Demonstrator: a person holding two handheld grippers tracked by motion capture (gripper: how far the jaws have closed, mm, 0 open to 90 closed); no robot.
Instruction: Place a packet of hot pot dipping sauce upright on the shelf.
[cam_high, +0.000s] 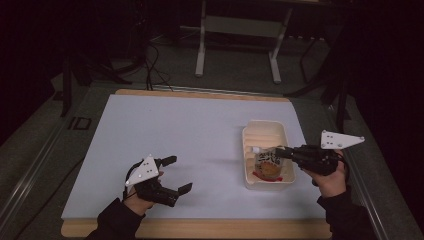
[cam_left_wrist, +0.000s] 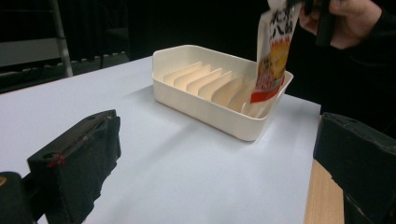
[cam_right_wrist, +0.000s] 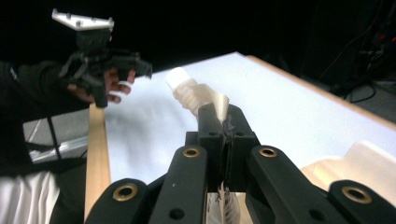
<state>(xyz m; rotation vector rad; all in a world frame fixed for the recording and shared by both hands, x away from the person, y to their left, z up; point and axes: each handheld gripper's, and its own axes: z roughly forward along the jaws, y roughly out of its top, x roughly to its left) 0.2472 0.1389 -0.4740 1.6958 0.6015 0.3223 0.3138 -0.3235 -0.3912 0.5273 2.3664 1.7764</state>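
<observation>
A cream ridged tray (cam_high: 263, 123) sits on the right of the white table top. A printed food pouch (cam_high: 267, 167) with a white spout stands tilted in the tray's near end. My right gripper (cam_high: 279, 151) is shut on the pouch's top edge, just behind the spout. In the right gripper view the jaws are pressed together at the gripper (cam_right_wrist: 222, 116), with the pouch's spout (cam_right_wrist: 180, 79) sticking out past them. My left gripper (cam_high: 177, 174) rests open near the front left of the table, holding nothing. The left gripper view shows the pouch (cam_left_wrist: 273, 51) hanging into the tray (cam_left_wrist: 201, 105).
The white mat (cam_high: 190, 135) lies on a wooden board whose edge (cam_high: 200, 229) runs along the front. Behind the table stand metal frame legs (cam_high: 201, 45) and cables on a dark floor. Open mat lies between the two grippers.
</observation>
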